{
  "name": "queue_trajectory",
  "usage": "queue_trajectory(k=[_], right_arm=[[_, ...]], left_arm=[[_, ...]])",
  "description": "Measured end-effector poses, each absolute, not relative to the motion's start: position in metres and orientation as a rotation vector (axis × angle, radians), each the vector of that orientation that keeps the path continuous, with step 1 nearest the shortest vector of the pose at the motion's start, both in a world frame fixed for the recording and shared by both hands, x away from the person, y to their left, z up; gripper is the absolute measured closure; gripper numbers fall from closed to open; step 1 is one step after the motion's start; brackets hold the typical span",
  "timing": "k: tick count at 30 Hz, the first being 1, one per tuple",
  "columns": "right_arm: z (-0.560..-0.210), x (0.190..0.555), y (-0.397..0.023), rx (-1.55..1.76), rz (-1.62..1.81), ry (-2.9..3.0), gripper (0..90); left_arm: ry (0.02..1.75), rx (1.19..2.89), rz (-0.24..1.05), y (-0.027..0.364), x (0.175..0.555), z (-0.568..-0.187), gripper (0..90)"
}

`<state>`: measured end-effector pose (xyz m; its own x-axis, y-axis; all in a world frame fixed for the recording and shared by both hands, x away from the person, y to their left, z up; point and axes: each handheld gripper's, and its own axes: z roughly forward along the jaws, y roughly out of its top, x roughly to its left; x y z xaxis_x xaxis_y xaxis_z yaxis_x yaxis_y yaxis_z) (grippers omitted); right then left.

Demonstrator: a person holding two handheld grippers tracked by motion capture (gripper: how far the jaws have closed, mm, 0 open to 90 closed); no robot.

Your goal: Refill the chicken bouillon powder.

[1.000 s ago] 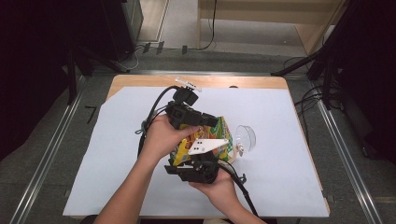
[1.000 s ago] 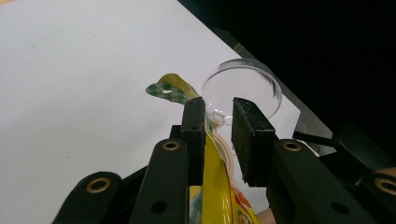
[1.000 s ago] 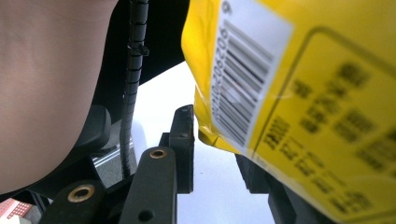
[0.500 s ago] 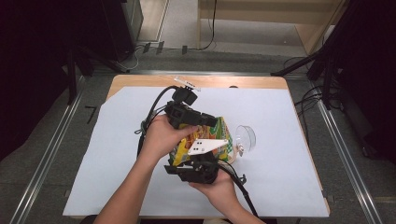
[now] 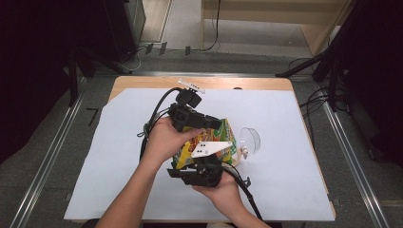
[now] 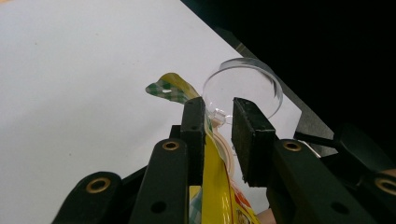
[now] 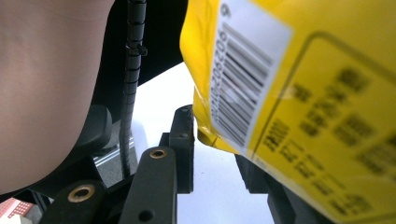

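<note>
snack bag [image 7: 299,107]: print blurred, cut off at top/right edges in right gripper view. right gripper [image 7: 215,154]: far pad hidden behind bag, grip can't be confirmed. bag's lower part hidden by hands in high view.

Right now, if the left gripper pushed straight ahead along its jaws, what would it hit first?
Probably the clear glass bowl, which lies on its side just beyond the left gripper. The yellow snack bag already sits between the jaws, so depth is uncertain.

Lay on the table [image 5: 142,85], near its middle: snack bag [image 5: 223,135]. Stood just right of it: clear bowl [image 5: 250,140]. Held at the bag's far-left side: left gripper [image 5: 209,124]; at its near side: right gripper [image 5: 199,168].
</note>
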<state>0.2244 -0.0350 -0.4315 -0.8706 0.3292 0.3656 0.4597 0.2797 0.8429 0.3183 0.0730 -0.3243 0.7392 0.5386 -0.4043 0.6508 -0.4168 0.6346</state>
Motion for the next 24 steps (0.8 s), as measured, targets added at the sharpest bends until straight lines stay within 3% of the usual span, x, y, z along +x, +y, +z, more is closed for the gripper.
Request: queue_trajectory(k=[24], right_arm=[[-0.4285,0.2235,-0.0356,-0.743,-1.663,-2.41,73.2]], left_arm=[[0.899,2.108,-0.17,0.0733,0.3177,-0.3223,75.0]])
